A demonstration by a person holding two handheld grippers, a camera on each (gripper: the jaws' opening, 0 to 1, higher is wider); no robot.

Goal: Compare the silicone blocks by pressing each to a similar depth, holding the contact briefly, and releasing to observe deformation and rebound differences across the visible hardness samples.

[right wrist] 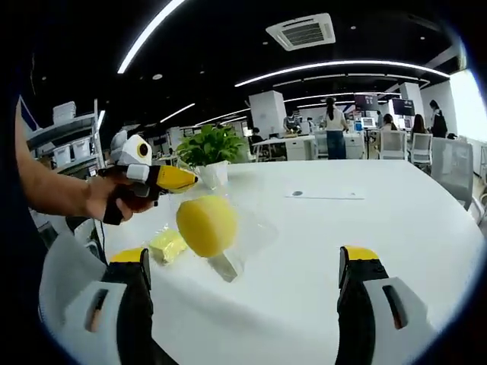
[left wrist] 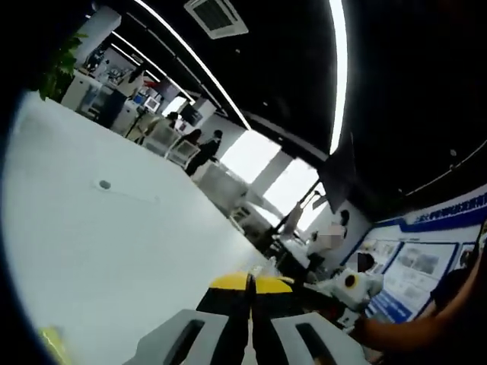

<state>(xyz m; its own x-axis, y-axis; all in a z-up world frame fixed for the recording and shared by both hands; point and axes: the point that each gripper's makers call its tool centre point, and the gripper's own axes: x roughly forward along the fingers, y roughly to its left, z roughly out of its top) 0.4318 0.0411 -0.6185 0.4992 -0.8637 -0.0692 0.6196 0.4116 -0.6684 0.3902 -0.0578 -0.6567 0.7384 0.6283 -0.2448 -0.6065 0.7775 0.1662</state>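
A round yellow silicone block [right wrist: 206,225] rests on the white table [right wrist: 327,228], with a flat pale yellow-green block [right wrist: 167,245] just to its left and a clear piece [right wrist: 227,266] in front of it. My right gripper [right wrist: 243,262] stands open before them, its jaws wide apart and nothing between them. My left gripper [right wrist: 179,179], held by a hand, hovers above and behind the blocks with its yellow tips together. In the left gripper view my left gripper [left wrist: 249,283] is shut and empty, pointing away over the table [left wrist: 114,243].
A potted plant [right wrist: 211,144] stands at the table's far side behind the blocks. A small round mark [right wrist: 297,194] lies on the tabletop. Desks, chairs and people fill the office beyond. A person's arm [left wrist: 426,327] crosses the lower right of the left gripper view.
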